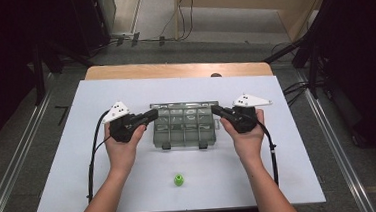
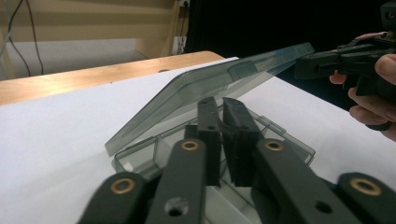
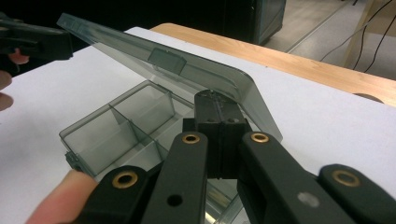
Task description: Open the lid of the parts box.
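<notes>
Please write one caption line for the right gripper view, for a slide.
Right gripper, jaws shut, under the raised lid of a smoky divided box on a white table.

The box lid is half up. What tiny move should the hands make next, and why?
Probably keep tipping the lid back past upright. It slants over the compartment box, with the shut right gripper and the left gripper under its two ends. The compartments look empty, and a small green piece waits on the table.
</notes>
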Available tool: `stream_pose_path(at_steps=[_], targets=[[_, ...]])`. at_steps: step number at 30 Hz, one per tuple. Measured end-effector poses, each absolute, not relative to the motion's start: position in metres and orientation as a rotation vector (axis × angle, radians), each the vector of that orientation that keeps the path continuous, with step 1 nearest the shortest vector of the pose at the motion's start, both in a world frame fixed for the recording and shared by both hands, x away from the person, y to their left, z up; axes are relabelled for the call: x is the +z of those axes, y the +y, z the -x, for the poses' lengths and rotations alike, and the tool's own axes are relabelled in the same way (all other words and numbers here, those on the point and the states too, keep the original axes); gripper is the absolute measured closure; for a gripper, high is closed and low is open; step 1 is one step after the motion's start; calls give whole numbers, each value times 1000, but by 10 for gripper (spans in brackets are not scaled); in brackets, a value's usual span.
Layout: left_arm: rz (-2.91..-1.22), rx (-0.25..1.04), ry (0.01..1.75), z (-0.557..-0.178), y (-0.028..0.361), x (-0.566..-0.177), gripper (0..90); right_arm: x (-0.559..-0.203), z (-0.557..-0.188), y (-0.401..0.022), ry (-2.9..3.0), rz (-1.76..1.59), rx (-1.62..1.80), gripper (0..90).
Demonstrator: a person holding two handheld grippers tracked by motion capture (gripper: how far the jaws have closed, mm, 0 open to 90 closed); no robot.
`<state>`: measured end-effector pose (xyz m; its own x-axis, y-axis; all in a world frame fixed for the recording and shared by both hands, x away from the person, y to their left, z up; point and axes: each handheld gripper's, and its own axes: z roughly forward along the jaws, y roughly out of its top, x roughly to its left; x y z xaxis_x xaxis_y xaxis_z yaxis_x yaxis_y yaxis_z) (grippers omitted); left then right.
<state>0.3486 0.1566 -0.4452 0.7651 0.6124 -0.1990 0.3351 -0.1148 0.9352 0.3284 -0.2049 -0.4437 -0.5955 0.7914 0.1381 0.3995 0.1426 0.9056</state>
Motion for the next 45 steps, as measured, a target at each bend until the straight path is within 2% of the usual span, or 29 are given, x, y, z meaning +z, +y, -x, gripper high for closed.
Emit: stream_pose_path(at_steps=[1,7,12,13,14,23,25,27,29,36,39,45], targets=[[-1721,286,751,-347,159,-445,799,-444,-328,-205,2054,-1143,1440,877],[-1719,282,717,-347,171,-449,507,-442,-332,-206,2046,-1141,1445,877],[-1730,302,757,-359,173,-454,160,-439,-334,-205,2041,-1148,1459,877],[-1730,302,757,-359,173,-454,68,-439,-334,-205,2041,-1148,1459,877],[-1734,273,733,-365,173,-456,0,-439,-336,-206,2038,-1148,1460,877],[-1784,273,739,-390,163,-459,0,-435,-344,-206,2033,-1152,1460,877],[-1784,277,742,-392,162,-459,22,-434,-345,-206,2034,-1157,1458,877],[-1790,295,771,-398,160,-458,136,-433,-348,-206,2033,-1159,1454,877],[-1788,310,778,-400,160,-457,198,-433,-349,-206,2031,-1159,1458,877],[-1781,328,776,-403,159,-452,524,-430,-356,-206,2022,-1167,1465,877],[-1766,349,789,-403,161,-451,620,-428,-358,-205,2022,-1166,1462,877],[-1763,364,777,-405,159,-448,724,-426,-358,-207,2030,-1147,1467,877]])
